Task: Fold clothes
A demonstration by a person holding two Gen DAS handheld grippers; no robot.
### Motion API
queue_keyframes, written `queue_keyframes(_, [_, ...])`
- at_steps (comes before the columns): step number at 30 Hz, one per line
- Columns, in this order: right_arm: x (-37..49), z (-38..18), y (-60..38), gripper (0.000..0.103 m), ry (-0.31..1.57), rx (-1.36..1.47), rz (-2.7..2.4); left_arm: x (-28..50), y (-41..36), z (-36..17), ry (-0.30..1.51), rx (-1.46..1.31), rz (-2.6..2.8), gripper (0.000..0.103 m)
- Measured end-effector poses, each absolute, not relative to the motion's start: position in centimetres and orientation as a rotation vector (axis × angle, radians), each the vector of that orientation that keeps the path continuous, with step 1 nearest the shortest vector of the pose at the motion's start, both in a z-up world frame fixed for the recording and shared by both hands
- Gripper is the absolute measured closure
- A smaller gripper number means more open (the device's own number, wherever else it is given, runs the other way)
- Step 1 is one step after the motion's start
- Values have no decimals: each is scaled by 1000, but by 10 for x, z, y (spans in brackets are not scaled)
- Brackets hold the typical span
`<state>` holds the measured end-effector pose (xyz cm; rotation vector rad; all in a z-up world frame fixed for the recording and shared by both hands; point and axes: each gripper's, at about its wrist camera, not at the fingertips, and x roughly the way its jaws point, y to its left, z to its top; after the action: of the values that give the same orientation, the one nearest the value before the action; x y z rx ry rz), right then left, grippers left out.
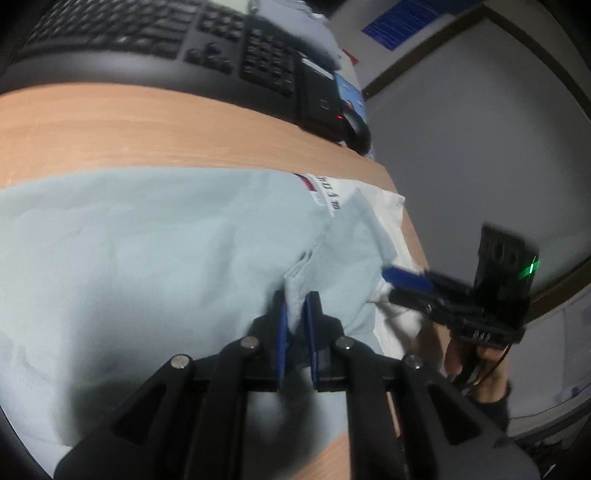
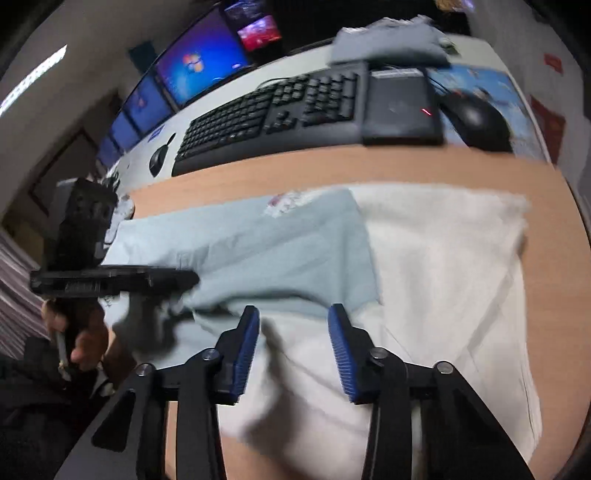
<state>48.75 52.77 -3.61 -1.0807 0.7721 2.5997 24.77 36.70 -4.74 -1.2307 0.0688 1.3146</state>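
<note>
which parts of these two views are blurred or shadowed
Left wrist view: keyboard and right gripper are smeared; left gripper casts a dark shadow on the pale blue garment. Right wrist view: left gripper is motion-blurred, the white cloth looks washed out, and edges curve with fisheye.

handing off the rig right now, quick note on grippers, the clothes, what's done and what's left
Left gripper: shut on a fold of the pale blue garment.
Right gripper: open, holding nothing, over the white garment.
The blue garment lies partly over the white one on the wooden desk, in front of the keyboard.
Done: edge gripped.
Left: probably fold the blue over, then fold the white.
</note>
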Motion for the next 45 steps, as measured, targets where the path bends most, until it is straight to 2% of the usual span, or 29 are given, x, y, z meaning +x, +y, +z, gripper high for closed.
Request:
queue_keyframes(3, [505,-40,528,64,822,-1033,2615,229,358,-43,42,-1257,1387,97])
queue_keyframes(6, [508,-41,527,64,826,-1020,2620,221,344,-26,24,-1202,1466,97])
queue_keyframes(9, [503,-40,519,64,754,-1032,2620,248,347,-1,168,-1044,1483,97])
queue_keyframes(10, [502,-40,519,64,740,-1029,2617,261,352,1,199,-1011,1438,93])
queue_keyframes(14, [501,-41,518,64,722,-995,2606,321,382,-9,430,-829,1410,92])
queue_keyframes(15, [502,-41,517,64,716,-990,2602,333,389,-16,500,-809,1413,89])
queue_keyframes(19, [508,-31,511,64,605,-983,2512,344,385,-35,546,-796,1425,91])
queue_keyframes(20, [511,-23,510,59,568,-947,2485,344,383,-35,537,-803,1416,90])
queue_keyframes(21, [512,-14,511,45,548,-899,2481,343,381,-35,524,-810,1407,83])
queue_keyframes(22, [513,-6,511,38,532,-849,2481,341,380,-35,494,-821,1393,75])
queue_keyframes(23, [511,0,511,29,525,-817,2491,339,380,-36,463,-831,1379,72])
queue_keyframes(24, [505,4,512,28,524,-791,2496,337,380,-36,441,-839,1368,67])
queue_keyframes(27, [472,-10,513,28,575,-866,2474,342,381,-30,436,-836,1368,65])
queue_keyframes(30, [457,-35,511,27,518,-955,2397,334,355,-20,388,-831,1372,60])
queue_keyframes(33, [458,-43,505,27,469,-972,2378,298,308,-10,303,-821,1501,30])
queue_keyframes(40, [468,-33,506,27,533,-889,2320,188,182,-18,51,-1031,1912,21])
queue_keyframes(42, [467,-19,504,27,566,-815,2350,161,146,-28,-57,-1132,1981,21])
queue_keyframes(45, [436,3,478,26,507,-809,2505,143,113,-46,-189,-1228,1938,23])
